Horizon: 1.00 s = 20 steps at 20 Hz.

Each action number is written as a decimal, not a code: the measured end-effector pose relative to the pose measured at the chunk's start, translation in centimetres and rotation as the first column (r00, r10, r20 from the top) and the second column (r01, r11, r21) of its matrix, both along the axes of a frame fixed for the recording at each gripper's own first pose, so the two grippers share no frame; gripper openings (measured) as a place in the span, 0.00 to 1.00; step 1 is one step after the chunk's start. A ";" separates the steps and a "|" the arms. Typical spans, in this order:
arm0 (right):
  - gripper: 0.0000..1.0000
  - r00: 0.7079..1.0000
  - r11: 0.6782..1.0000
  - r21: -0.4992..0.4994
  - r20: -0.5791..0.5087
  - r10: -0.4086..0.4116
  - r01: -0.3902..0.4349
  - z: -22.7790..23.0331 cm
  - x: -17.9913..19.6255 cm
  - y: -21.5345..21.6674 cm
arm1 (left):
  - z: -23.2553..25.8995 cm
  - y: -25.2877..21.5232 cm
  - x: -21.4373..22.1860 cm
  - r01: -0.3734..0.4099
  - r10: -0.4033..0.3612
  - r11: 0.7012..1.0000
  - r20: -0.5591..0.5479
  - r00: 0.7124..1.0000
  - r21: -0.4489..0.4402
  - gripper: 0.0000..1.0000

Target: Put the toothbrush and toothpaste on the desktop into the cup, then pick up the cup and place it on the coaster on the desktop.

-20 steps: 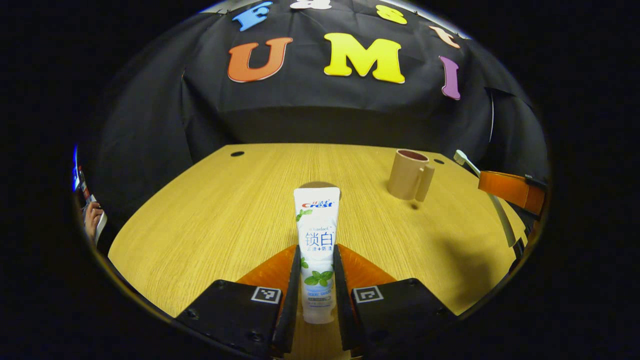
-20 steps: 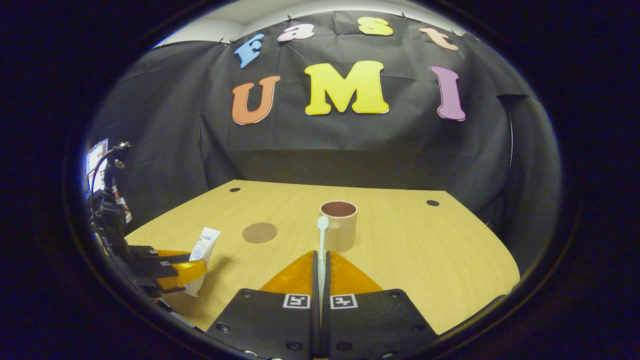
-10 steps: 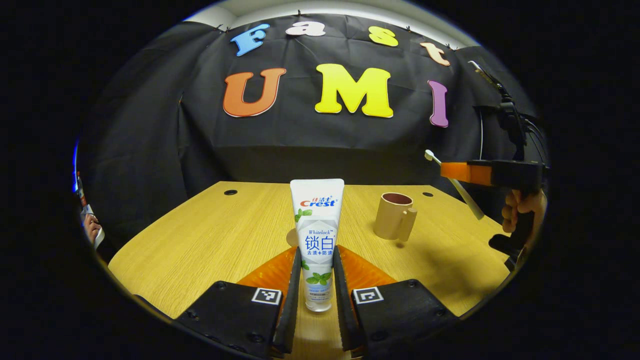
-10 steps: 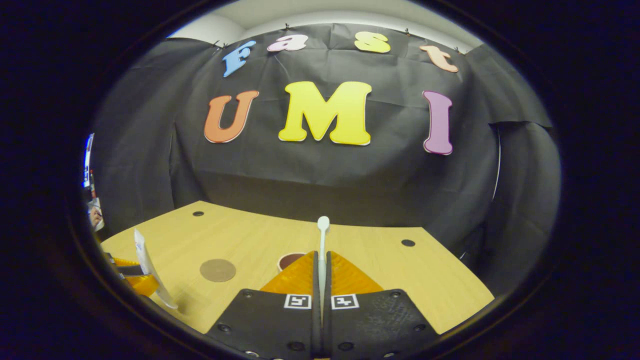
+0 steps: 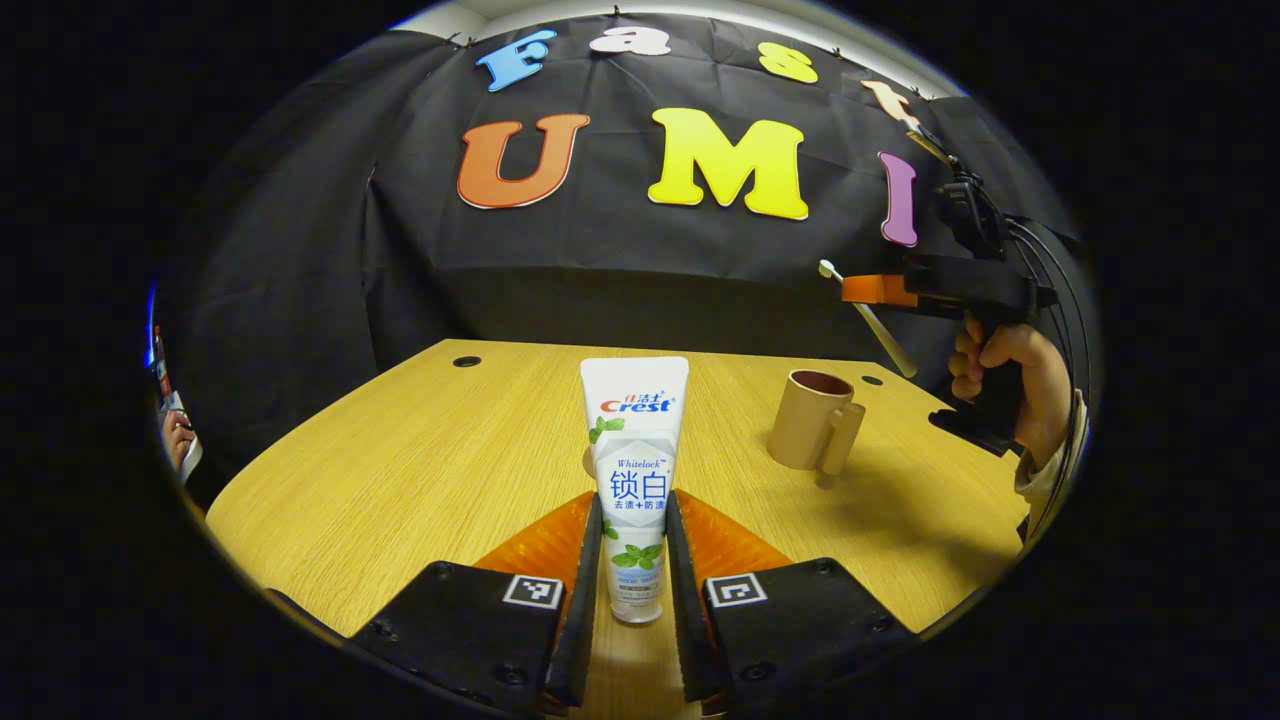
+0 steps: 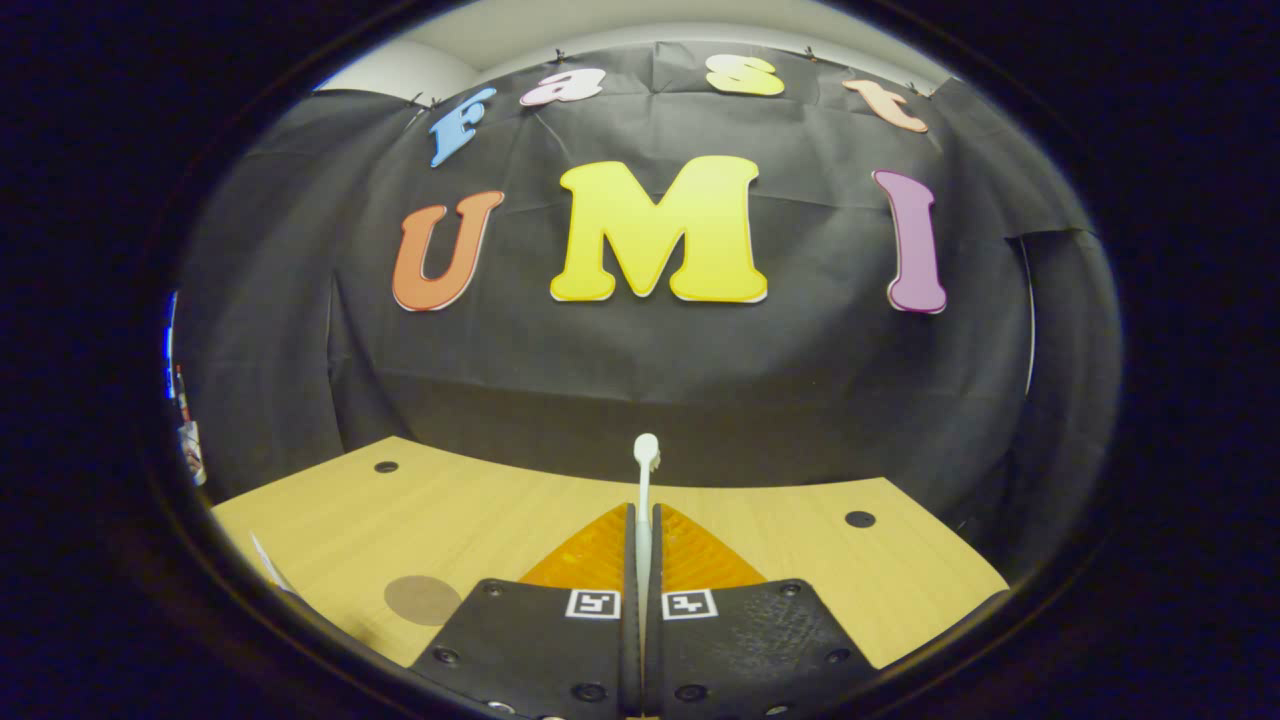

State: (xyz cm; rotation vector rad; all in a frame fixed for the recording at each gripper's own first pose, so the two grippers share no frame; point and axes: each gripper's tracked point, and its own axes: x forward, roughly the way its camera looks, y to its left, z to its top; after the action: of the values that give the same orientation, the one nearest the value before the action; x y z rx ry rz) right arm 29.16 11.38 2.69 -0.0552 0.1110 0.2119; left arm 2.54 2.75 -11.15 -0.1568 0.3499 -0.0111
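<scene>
In the left gripper view, the left gripper [image 5: 634, 545] has its fingers [image 5: 586, 580] pinching a white toothpaste tube [image 5: 634, 470] from both sides. The tube stands upright between them, cap end down near the finger roots and flat crimped end rising above the fingertips. Beyond the fingers spreads the wooden worktop [image 5: 440, 450]. A sliver of the round brown coaster [image 5: 588, 462] peeks out just behind the tube, on its left edge. To the right of the fingers and farther off, a tan cup [image 5: 812, 433] with a handle stands upright on the worktop, its dark opening facing up.

Above and to the right of the cup, a person's hand [image 5: 1000, 375] holds the right gripper [image 5: 868, 291] in the air, well clear of the worktop. A white toothbrush [image 5: 868, 320] is caught in its tips, head up and handle slanting down toward the cup's right side without touching it.

In the right gripper view, that gripper's fingers [image 6: 610, 545] are pressed close on the toothbrush [image 6: 645, 490], whose slim handle runs straight forward between them, with the brush head past the fingertips. The coaster [image 6: 423, 599] lies on the worktop [image 6: 480, 510] to the left of the fingers. At the far left edge a white corner of the toothpaste tube [image 6: 265, 565] shows.
</scene>
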 end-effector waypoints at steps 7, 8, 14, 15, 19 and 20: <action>0.01 1.000 0.999 0.017 -0.006 0.030 -0.030 -0.8 2.5 1.7 | -0.2 -0.7 0.4 0.007 -0.007 1.000 -0.004 1.000 -0.019 0.43; 0.01 1.000 0.999 0.014 -0.005 0.031 -0.031 -0.8 2.8 1.7 | 0.0 -0.7 0.5 0.008 -0.007 1.000 0.006 1.000 -0.019 0.38; 0.02 1.000 1.000 0.017 -0.009 0.027 -0.026 -1.6 3.8 1.8 | -0.2 -1.3 0.8 0.015 -0.015 0.999 0.001 1.000 -0.043 0.38; 0.02 1.000 1.000 0.013 -0.012 0.024 -0.024 -1.7 3.8 1.7 | -0.3 -1.2 0.9 0.012 -0.012 0.999 0.001 1.000 -0.042 0.43; 0.04 0.999 1.000 0.006 -0.019 0.029 -0.029 -1.9 3.7 1.6 | -0.3 -1.5 0.9 0.012 -0.012 0.999 0.000 1.000 -0.038 0.38; 0.04 0.999 1.000 0.006 -0.015 0.030 -0.030 -1.7 3.8 1.5 | -0.4 -1.6 0.8 0.015 -0.015 0.999 -0.002 1.000 -0.039 0.38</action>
State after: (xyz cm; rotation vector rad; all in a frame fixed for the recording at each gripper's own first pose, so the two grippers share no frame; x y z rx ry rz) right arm 32.94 12.92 0.99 -0.0495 0.1243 0.2423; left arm 3.34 1.19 -11.57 -0.1931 0.3531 -0.0329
